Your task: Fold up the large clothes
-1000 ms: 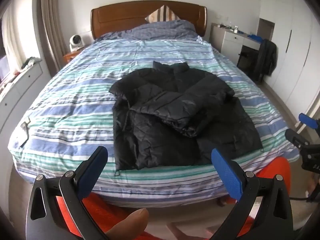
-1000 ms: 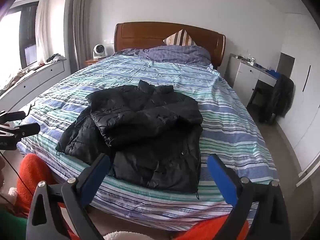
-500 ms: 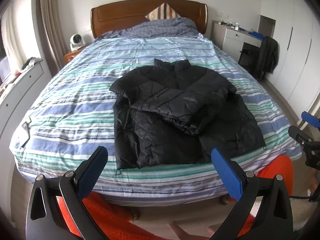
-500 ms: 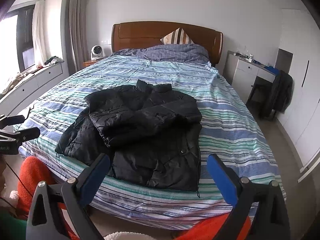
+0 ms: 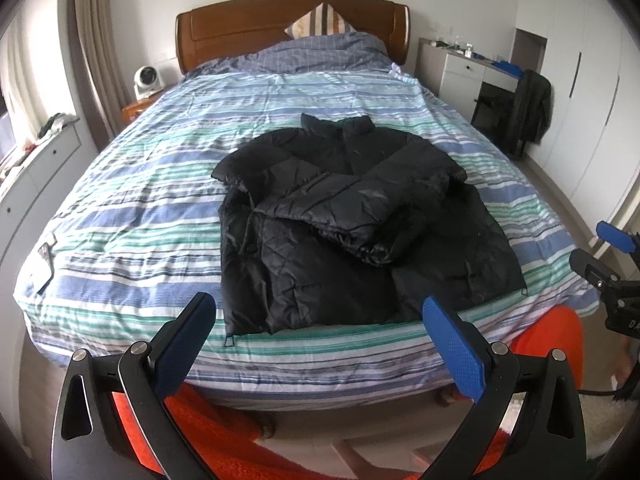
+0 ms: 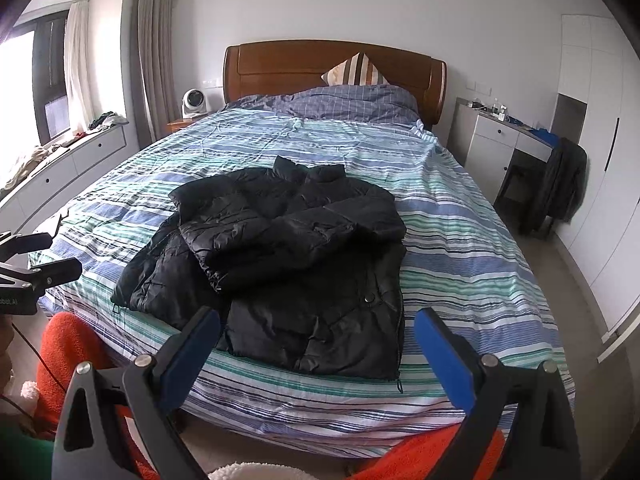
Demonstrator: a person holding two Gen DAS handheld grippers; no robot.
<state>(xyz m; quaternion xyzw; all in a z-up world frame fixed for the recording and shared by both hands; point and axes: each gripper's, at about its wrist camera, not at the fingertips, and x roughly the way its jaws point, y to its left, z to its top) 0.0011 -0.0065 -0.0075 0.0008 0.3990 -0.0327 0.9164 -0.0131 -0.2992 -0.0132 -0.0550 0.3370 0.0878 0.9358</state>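
A black puffer jacket (image 5: 344, 216) (image 6: 288, 252) lies flat on the striped bed cover (image 5: 140, 208) (image 6: 460, 240), collar toward the headboard, with both sleeves folded across its front. My left gripper (image 5: 320, 340) hangs open in front of the bed's foot edge, short of the jacket's hem. My right gripper (image 6: 318, 344) is also open, off the foot edge near the hem's right corner. Neither touches the jacket. The right gripper (image 5: 608, 272) shows at the right edge of the left wrist view, and the left gripper (image 6: 28, 268) at the left edge of the right wrist view.
A wooden headboard (image 5: 292, 28) and pillows are at the far end. A white desk with a dark garment over a chair (image 6: 560, 184) stands to the right. A low drawer unit (image 6: 60, 164) runs along the left wall. Orange trouser legs (image 5: 208, 428) are below the grippers.
Both grippers have moved a little closer to the bed, so the jacket looks slightly larger. A fingertip seen low in the left wrist view a second ago is gone. The jacket has not moved.
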